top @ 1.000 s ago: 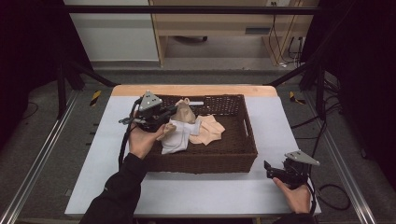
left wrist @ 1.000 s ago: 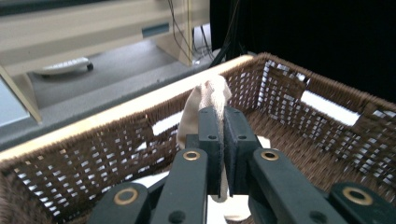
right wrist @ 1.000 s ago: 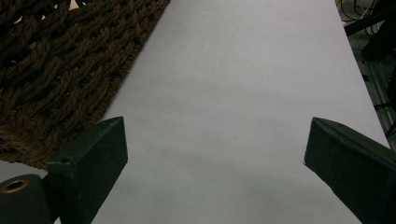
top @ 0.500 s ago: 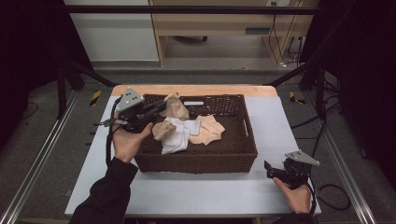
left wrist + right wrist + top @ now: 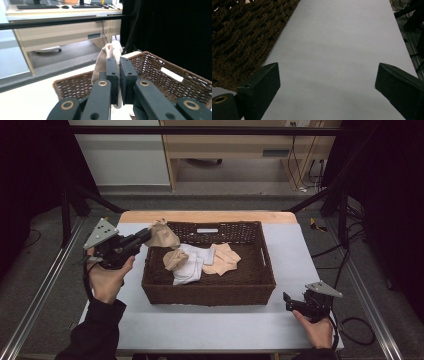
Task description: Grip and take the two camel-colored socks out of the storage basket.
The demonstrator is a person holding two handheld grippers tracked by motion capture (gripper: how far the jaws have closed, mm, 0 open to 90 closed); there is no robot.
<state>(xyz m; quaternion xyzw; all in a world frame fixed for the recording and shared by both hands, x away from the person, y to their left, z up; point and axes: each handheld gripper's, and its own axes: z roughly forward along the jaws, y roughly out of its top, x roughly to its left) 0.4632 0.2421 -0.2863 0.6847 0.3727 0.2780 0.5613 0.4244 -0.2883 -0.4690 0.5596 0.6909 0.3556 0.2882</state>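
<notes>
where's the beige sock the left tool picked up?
In the high view the beige sock hangs pinched in the left tool, over the far-left corner of the wicker basket, apart from the white and peach cloths lying inside.

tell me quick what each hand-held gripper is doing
left hand-held gripper: closed on a beige cloth
right hand-held gripper: open, holding nothing

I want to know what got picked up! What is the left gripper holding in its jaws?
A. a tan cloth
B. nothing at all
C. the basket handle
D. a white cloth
A: the left gripper has its jaws closed on a tan cloth, lifted at the far left corner of the basket, while the white cloth lies inside it.
</notes>
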